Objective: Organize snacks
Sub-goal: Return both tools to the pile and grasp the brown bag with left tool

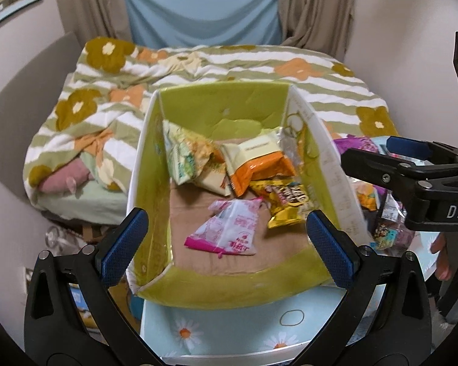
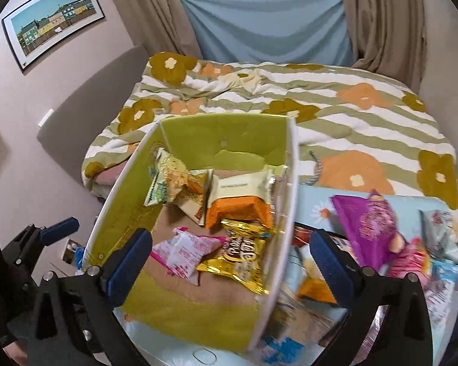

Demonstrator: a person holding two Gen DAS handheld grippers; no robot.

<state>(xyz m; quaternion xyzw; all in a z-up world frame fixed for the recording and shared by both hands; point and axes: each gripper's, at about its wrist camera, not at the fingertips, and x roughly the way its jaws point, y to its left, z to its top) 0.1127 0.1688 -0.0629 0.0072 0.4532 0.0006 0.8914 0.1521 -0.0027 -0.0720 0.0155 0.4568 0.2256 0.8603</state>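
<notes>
Snacks roughly half sorted, judging by the split. Landmark: green-lined box (image 1: 198, 113) on a daisy-print table (image 1: 229, 329), flowered bed (image 1: 229, 61) behind it. Inside the box, four packets on the cardboard floor: cream-and-orange bag (image 1: 256, 161) toward the far wall, pale yellow-green bag (image 1: 189, 158) beside it against the far-left corner, gold cookie pack (image 1: 287, 204) along the right wall, pink-and-white sachet (image 1: 229, 228) nearest the front wall. Outside the box, just right of its right wall, a loose heap left to move: large purple bag (image 2: 369, 222) on top, grey packet (image 2: 439, 231) farther right, orange and blue wrappers nearer the front, blurred and hard to count. Left gripper (image 1: 226, 244) poised over the box's front wall, jaws spread wide, nothing between the blue pads. Right gripper (image 2: 232, 256) straddling the box's right wall, likewise spread wide and empty, one finger over the box interior, the other over the heap. Remaining work, by this reading: several packets from right of the box into it.
</notes>
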